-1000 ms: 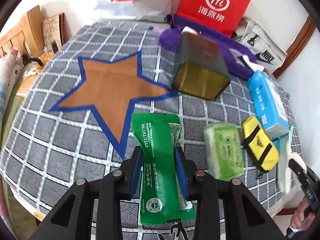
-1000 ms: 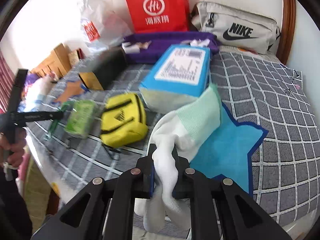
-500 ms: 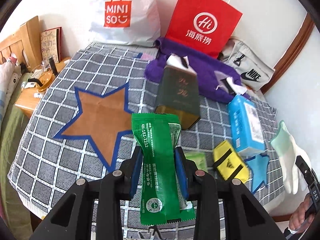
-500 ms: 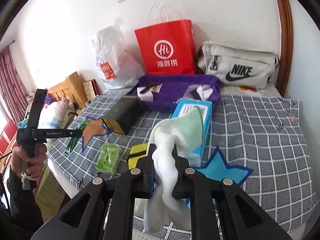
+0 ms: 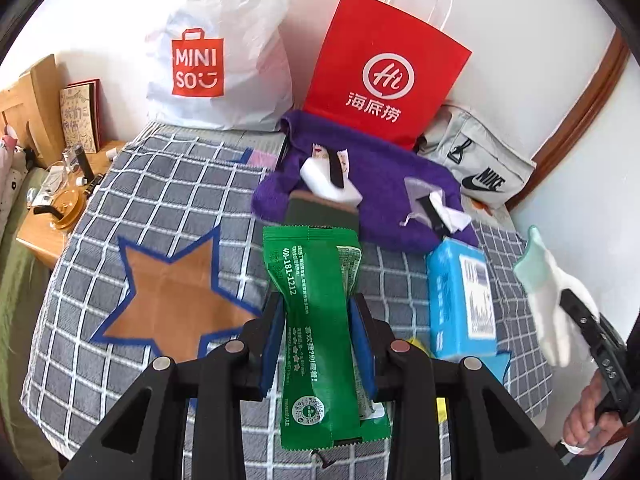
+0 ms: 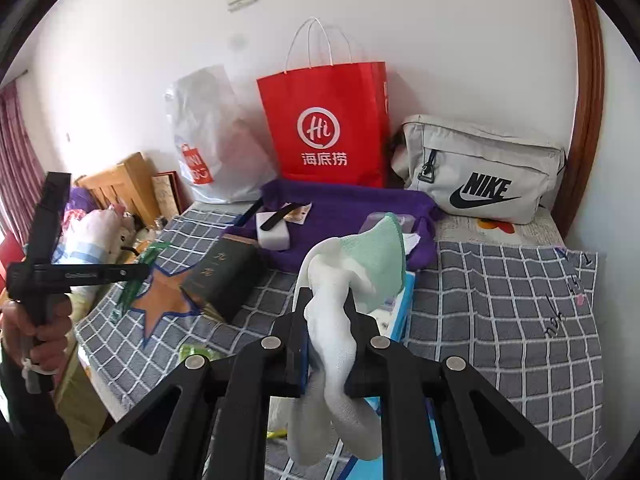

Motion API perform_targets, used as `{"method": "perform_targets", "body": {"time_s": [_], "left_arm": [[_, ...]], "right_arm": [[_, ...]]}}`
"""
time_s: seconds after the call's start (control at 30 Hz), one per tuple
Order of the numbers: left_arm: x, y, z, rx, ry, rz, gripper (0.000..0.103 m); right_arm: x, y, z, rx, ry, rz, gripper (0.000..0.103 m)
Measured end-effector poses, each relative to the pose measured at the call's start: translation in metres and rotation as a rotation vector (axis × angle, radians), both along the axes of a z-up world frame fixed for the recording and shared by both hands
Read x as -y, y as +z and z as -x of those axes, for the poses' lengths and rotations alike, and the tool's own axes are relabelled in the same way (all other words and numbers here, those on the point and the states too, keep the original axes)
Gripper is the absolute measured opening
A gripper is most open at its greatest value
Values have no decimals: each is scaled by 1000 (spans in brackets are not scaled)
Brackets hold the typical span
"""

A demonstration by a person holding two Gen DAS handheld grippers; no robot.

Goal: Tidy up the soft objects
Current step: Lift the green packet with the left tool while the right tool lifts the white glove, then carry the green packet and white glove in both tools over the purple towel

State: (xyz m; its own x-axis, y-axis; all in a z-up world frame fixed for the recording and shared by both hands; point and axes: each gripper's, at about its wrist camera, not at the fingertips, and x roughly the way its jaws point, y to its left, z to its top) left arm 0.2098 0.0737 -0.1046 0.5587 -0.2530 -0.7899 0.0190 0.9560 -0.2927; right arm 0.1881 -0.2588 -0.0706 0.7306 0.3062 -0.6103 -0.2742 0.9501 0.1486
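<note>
Both grippers have risen off the checked bedspread (image 5: 168, 200). Left gripper (image 5: 316, 320) pinches the green packet (image 5: 316, 320); right gripper (image 6: 330, 332) pinches the white sock (image 6: 332, 320). Beyond: blue tissue pack (image 5: 460, 300), purple cloth (image 5: 384, 184), red bag (image 5: 384, 76).

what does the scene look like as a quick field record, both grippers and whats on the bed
left gripper: shut on green packet
right gripper: shut on white sock
surface: checked bedspread
lying on it: purple cloth, blue tissue pack, dark box
by the wall: red paper bag, grey Nike bag
</note>
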Motion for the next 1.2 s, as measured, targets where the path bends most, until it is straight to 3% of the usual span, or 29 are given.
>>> {"method": "perform_targets", "body": {"time_s": [0.17,0.33,0.6,0.73,1.2], "left_arm": [[8,7,-25,2,-16,-19,31],[8,14,-50,10,-10,-10,31],[14,19,-92,27,-26,-8,31],[16,13,-112,12,-20,-4,31],[17,-2,-163,-26,-12,7,31]], "right_arm": [[-7,2,-43,-15,11,6,13],[-23,6,-79,-14,6,73,13],[-40,13,-129,-5,28,72,13],[-46,5,-149,3,31,100,13],[-32,-39,-230,-79,43,36,15]]}}
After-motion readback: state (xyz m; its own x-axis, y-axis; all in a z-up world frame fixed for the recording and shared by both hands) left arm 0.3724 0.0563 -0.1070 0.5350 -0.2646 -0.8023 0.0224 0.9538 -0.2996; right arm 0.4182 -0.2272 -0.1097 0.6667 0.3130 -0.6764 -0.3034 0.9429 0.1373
